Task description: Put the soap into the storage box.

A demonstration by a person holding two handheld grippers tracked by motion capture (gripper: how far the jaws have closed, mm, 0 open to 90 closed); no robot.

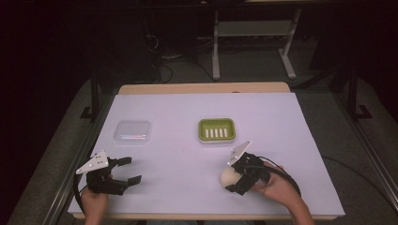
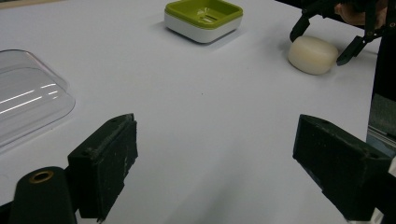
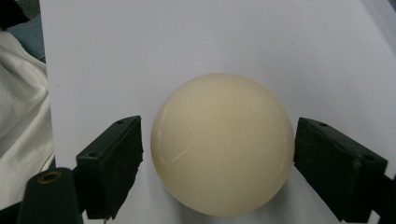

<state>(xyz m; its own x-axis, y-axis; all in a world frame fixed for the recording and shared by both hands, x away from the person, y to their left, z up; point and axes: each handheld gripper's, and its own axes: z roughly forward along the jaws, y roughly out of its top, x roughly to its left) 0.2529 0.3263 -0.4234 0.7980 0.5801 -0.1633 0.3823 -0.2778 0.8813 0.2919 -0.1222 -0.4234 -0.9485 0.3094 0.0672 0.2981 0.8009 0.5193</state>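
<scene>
Bare counter [image 1: 178, 164] lies open in front of the green dish [image 1: 216, 130]; the clear lid [image 1: 133, 132] blocks passage to its left.

White sheet [image 1: 281, 122] covers the table [image 1: 202, 88]; bare wood strip shows along the table's far edge. White-framed stand [image 1: 216, 51] on the grey floor [image 1: 253, 65] beyond the table's far side. Dark cables [image 1: 159, 61] on the floor beyond the table's far-left corner. Metal rail [image 1: 371, 154] runs along the table's right side. Pale cloth [image 3: 21, 116] just off the table's edge in the right gripper view.
</scene>
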